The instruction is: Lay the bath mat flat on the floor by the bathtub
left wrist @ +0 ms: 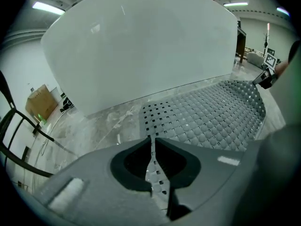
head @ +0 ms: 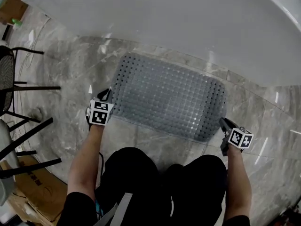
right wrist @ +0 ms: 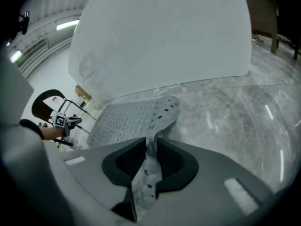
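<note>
Head view: a grey, perforated bath mat (head: 164, 95) lies spread on the marble floor (head: 70, 74) just in front of the white bathtub (head: 188, 27), its long side running along the bathtub. The left gripper (head: 104, 97) and the right gripper (head: 225, 124) sit at the two bath mat corners farther from the bathtub.

Left gripper view: the jaws are clenched on the bath mat's thin edge.

Right gripper view: the jaws are parted, with a curled bath mat corner loose between them and the bathtub beyond.

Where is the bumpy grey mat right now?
In the head view the bath mat lies in the middle on the marble floor beside the white bathtub, its near corners between the jaws of the left gripper and the right gripper.
</note>
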The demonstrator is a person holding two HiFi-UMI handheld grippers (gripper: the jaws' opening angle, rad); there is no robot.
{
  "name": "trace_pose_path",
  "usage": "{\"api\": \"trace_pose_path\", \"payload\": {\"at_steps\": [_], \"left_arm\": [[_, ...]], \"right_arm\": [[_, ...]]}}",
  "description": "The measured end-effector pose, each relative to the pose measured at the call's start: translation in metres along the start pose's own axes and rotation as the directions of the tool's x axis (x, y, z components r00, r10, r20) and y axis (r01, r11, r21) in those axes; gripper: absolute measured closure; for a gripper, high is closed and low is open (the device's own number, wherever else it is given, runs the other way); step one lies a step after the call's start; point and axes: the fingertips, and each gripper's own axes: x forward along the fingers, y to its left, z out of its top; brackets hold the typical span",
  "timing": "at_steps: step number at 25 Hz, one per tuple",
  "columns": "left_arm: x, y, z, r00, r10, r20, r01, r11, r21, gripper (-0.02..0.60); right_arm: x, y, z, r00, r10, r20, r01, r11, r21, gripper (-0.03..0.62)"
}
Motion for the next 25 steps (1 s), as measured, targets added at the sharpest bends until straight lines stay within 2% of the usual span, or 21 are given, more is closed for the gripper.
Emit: {"api": "trace_pose_path", "payload": {"at_steps": [3, 5, 6, 8, 10, 11, 13, 14, 15, 16, 19, 20, 22, 25], "left_arm": [[-0.001, -0.01, 0.004, 1.0, -0.024, 0.012, 0.024, 1.0, 0.016, 0.549], [-0.002, -0.014, 0.008, 0.999, -0.036, 0.022, 0.035, 0.999, 0.025, 0.551], [-0.004, -0.015, 0.01, 0.999, -0.041, 0.028, 0.04, 0.999, 0.027, 0.552], [-0.008, -0.018, 0.017, 0.997, -0.053, 0.052, 0.051, 0.998, 0.026, 0.557], [-0.013, -0.024, 0.028, 0.993, -0.071, 0.091, 0.07, 0.997, 0.018, 0.563], [-0.016, -0.029, 0.035, 0.99, -0.084, 0.111, 0.083, 0.996, 0.014, 0.565], [-0.02, -0.039, 0.047, 0.984, -0.105, 0.143, 0.105, 0.994, 0.014, 0.566], [-0.021, -0.042, 0.052, 0.981, -0.113, 0.156, 0.112, 0.994, 0.014, 0.569], [-0.023, -0.045, 0.055, 0.979, -0.12, 0.166, 0.119, 0.993, 0.013, 0.569], [-0.024, -0.047, 0.057, 0.977, -0.125, 0.172, 0.124, 0.992, 0.012, 0.569], [-0.029, -0.052, 0.06, 0.975, -0.136, 0.177, 0.136, 0.991, 0.015, 0.572], [-0.032, -0.053, 0.062, 0.974, -0.14, 0.177, 0.139, 0.99, 0.019, 0.574], [-0.037, -0.054, 0.066, 0.973, -0.147, 0.177, 0.143, 0.989, 0.033, 0.574], [-0.046, -0.051, 0.073, 0.972, -0.148, 0.181, 0.141, 0.989, 0.052, 0.574]], "right_arm": [[0.002, 0.039, 0.02, 0.991, 0.126, 0.042, -0.122, 0.989, -0.081, 0.548], [0.011, 0.051, 0.02, 0.991, 0.133, 0.014, -0.13, 0.983, -0.127, 0.559], [0.017, 0.045, 0.016, 0.996, 0.093, -0.018, -0.094, 0.986, -0.134, 0.559], [0.023, 0.016, 0.0, 0.994, -0.052, -0.093, 0.04, 0.992, -0.119, 0.538], [0.015, -0.024, -0.013, 0.971, -0.203, -0.129, 0.195, 0.978, -0.072, 0.497], [0.006, -0.042, -0.016, 0.954, -0.273, -0.124, 0.268, 0.962, -0.056, 0.488], [-0.017, -0.071, -0.012, 0.914, -0.399, -0.076, 0.395, 0.917, -0.061, 0.513], [-0.027, -0.08, -0.008, 0.899, -0.435, -0.043, 0.432, 0.899, -0.066, 0.519], [-0.032, -0.084, -0.005, 0.899, -0.438, -0.016, 0.437, 0.898, -0.061, 0.531], [-0.032, -0.083, -0.005, 0.913, -0.407, -0.003, 0.407, 0.913, -0.044, 0.546], [-0.008, -0.062, -0.024, 0.976, -0.212, -0.054, 0.215, 0.975, 0.055, 0.548], [0.001, -0.055, -0.034, 0.984, -0.155, -0.083, 0.163, 0.982, 0.097, 0.538], [0.018, -0.046, -0.042, 0.99, -0.098, -0.103, 0.114, 0.98, 0.161, 0.474], [0.042, -0.028, -0.038, 0.996, -0.032, -0.087, 0.046, 0.984, 0.174, 0.47]]}}
